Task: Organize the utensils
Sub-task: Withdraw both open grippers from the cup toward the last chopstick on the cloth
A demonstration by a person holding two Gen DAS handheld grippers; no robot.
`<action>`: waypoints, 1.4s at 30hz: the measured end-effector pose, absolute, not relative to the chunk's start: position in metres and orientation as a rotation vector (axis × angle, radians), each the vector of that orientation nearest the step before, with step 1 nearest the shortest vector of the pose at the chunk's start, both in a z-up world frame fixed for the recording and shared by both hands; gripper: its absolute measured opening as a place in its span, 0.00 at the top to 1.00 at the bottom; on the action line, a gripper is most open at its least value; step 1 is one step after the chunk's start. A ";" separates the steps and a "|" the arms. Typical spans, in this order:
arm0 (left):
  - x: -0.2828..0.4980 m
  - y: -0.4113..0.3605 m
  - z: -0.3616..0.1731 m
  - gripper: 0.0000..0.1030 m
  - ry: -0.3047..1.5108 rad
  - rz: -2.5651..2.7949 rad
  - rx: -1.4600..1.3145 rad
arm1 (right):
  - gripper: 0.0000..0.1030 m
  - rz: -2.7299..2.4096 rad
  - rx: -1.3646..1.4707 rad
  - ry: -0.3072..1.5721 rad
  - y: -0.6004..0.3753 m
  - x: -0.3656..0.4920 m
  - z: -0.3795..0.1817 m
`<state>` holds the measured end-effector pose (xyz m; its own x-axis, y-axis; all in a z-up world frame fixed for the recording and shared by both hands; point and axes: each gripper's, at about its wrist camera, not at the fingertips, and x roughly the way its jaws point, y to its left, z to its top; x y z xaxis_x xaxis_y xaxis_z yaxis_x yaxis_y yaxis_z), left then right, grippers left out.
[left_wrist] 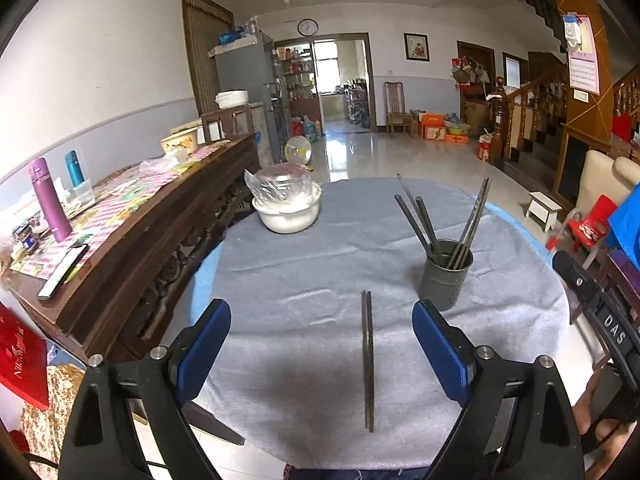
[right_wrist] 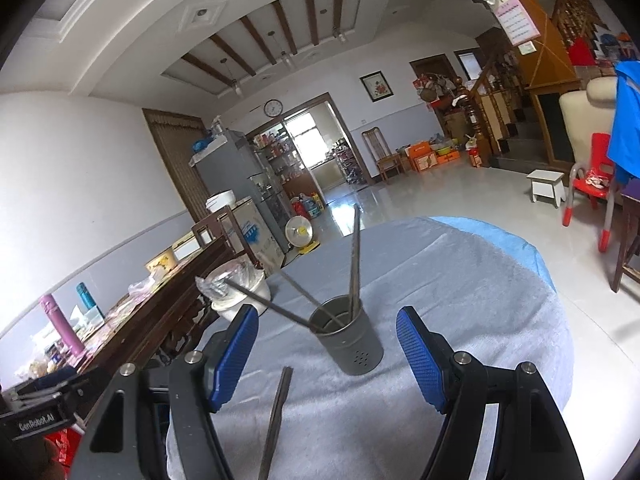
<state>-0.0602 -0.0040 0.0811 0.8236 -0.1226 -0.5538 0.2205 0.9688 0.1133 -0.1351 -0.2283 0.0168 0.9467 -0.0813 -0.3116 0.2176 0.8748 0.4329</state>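
**A:** so what's on the round table with the grey cloth (left_wrist: 320, 280) right now?

**B:** main thing is a pair of dark metal chopsticks (left_wrist: 368, 364) lying flat on the cloth, side by side and touching, pointing straight away from the left camera; they sit between the spread blue pads of the left gripper (left_wrist: 322, 344), but nothing's touching them; jaws are wide apart and holding nothing

**A:** and the holder?

**B:** dark grey perforated metal utensil cup (left_wrist: 446, 274), upright on the cloth, just beyond the left gripper's right-hand pad; several more dark chopsticks (left_wrist: 420, 222) stand in it, fanned out and leaning on the rim; in the right wrist view the cup (right_wrist: 348, 336) is dead centre ahead, with the loose pair (right_wrist: 276, 420) lying near it toward the camera, apart from it

**A:** right gripper doing anything?

**B:** nope; right gripper (right_wrist: 326, 354) has its blue pads spread wide as well, empty, hanging above the cloth with the cup between and just past the fingers; can't tell how high it is

**A:** anything else on the table?

**B:** a white bowl with a clear plastic bag stuffed in it (left_wrist: 288, 204), at the far left edge, well apart from the cup; off the table there's a long dark wooden sideboard (left_wrist: 132, 236) on the left with a purple flask (left_wrist: 48, 200) and a teal bottle (left_wrist: 75, 168) on it
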 end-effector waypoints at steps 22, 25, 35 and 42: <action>-0.075 0.032 0.062 0.10 0.628 -0.113 0.150 | 0.27 -0.053 0.452 0.388 -0.182 -0.141 0.002; -0.077 0.028 0.060 0.10 0.634 -0.121 0.156 | 0.27 -0.039 0.443 0.402 -0.177 -0.139 -0.001; -0.082 0.017 0.055 0.10 0.651 -0.138 0.164 | 0.27 -0.037 0.466 0.413 -0.183 -0.142 -0.005; -0.081 0.022 0.057 0.10 0.635 -0.089 0.169 | 0.27 -0.039 0.471 0.416 -0.185 -0.144 -0.006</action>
<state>-0.0814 0.0217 0.0572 0.8020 -0.0309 -0.5965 0.1341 0.9825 0.1294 -0.1443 -0.1849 -0.0064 0.9157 0.0582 -0.3975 0.1312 0.8919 0.4328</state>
